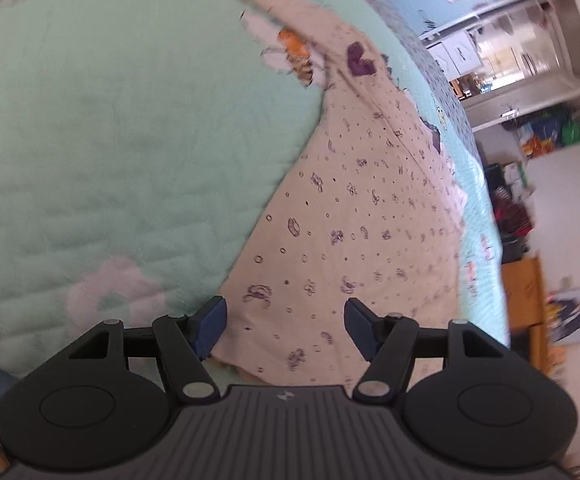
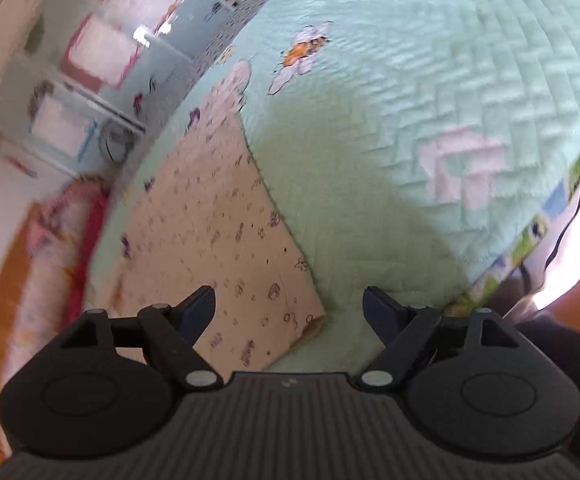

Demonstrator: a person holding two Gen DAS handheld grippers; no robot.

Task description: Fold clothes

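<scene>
A beige garment (image 1: pixel 354 216) with small purple prints lies flat on a mint-green quilted bedspread (image 1: pixel 109 140). My left gripper (image 1: pixel 285 326) is open and empty, its blue pads (image 1: pixel 209 326) spread just above the garment's near corner. In the right wrist view the same garment (image 2: pixel 213 240) lies to the left on the bedspread (image 2: pixel 410 120). My right gripper (image 2: pixel 290 314) is open and empty, hovering over another near corner of the garment (image 2: pixel 310 320).
The bedspread carries a bee print (image 1: pixel 300 56) and pale flower patches (image 2: pixel 462 164). Past the bed edge are shelves and bags (image 1: pixel 542 132), a wooden floor, and a cardboard box (image 1: pixel 526 296). A red and pink cloth pile (image 2: pixel 65 248) lies by the bed.
</scene>
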